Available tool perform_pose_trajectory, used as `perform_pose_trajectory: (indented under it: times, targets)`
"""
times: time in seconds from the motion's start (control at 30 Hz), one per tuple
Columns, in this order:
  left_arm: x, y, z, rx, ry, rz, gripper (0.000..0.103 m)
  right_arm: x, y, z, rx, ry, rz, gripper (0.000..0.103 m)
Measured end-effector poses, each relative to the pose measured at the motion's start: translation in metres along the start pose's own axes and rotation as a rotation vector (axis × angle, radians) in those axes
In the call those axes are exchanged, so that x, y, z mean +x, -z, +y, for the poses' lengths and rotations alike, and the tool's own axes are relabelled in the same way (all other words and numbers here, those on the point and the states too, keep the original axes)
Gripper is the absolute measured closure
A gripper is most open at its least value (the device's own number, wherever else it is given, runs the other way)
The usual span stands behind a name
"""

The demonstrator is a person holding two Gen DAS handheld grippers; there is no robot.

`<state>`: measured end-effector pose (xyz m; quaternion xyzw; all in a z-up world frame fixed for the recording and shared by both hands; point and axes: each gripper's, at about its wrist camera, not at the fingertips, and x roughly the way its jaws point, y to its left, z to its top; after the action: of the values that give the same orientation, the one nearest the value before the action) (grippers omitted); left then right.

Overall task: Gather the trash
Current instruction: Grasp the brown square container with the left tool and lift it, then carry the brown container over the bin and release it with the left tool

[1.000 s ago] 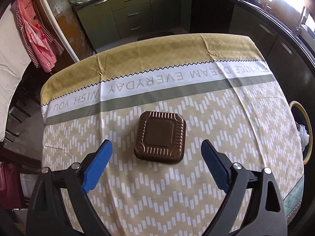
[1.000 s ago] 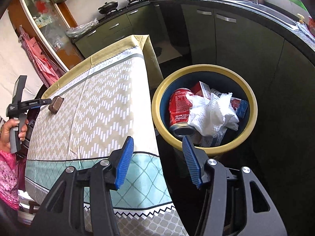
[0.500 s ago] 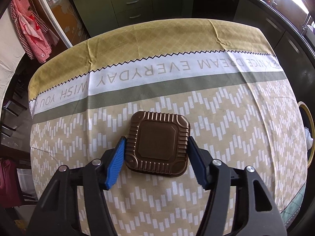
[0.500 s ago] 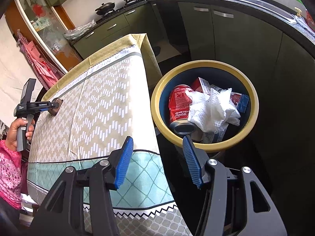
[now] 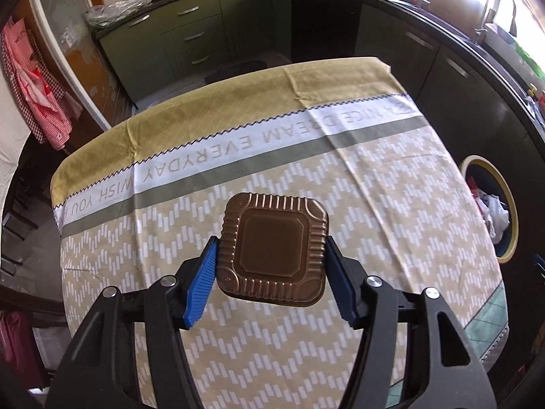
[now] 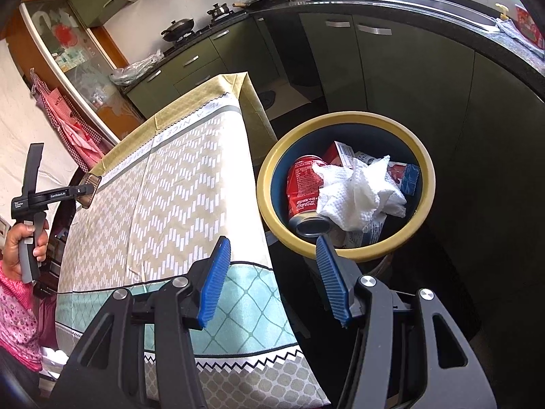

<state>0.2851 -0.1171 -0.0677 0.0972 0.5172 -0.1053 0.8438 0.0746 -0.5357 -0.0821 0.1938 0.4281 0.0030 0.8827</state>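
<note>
In the left wrist view, the left gripper (image 5: 272, 269) has just closed its blue pads on the two sides of a brown ribbed square tray (image 5: 274, 250), pinching it just above the patterned tabletop (image 5: 357, 197); the yellow-rimmed bin (image 5: 507, 204) shows at the right edge. In the right wrist view, the right gripper (image 6: 272, 279) hangs spread and empty near the bin (image 6: 344, 248), which holds a red can (image 6: 303, 191) and crumpled white paper (image 6: 357, 194). Far left, a hand (image 6: 20, 242) holds the other gripper with the tray (image 6: 89, 191).
</note>
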Motion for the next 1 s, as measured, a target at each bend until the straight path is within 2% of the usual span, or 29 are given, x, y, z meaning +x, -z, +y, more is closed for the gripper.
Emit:
perform_pose_trajectory:
  times: [0.13, 0.33, 0.47, 0.57, 0.63, 0.73, 0.8, 1.0]
  targets:
    - [-0.023, -0.004, -0.061, 0.117, 0.063, -0.031, 0.045, -0.011, 0.007, -0.015, 0.040, 0.016, -0.020, 0.051]
    - [-0.035, -0.017, -0.176, 0.296, 0.187, -0.048, 0.045, -0.027, 0.018, -0.048, 0.110, 0.048, -0.051, 0.050]
    - [-0.028, -0.030, -0.254, 0.389, 0.255, -0.042, 0.045, -0.034, 0.026, -0.069, 0.149, 0.051, -0.059, 0.050]
    - [-0.015, -0.041, -0.305, 0.425, 0.279, -0.037, 0.045, -0.040, 0.032, -0.084, 0.180, 0.055, -0.066, 0.050]
    - [-0.003, -0.048, -0.332, 0.437, 0.283, -0.024, 0.044, -0.044, 0.036, -0.092, 0.195, 0.063, -0.069, 0.046]
    - [0.015, -0.056, -0.362, 0.445, 0.262, -0.009, 0.041, -0.047, 0.041, -0.101, 0.210, 0.069, -0.067, 0.046]
    - [0.022, -0.060, -0.373, 0.454, 0.238, -0.015, 0.035, -0.047, 0.044, -0.105, 0.220, 0.068, -0.065, 0.046]
    - [0.019, -0.056, -0.362, 0.432, 0.256, -0.006, 0.035, -0.040, 0.047, -0.104, 0.226, 0.038, -0.055, 0.046]
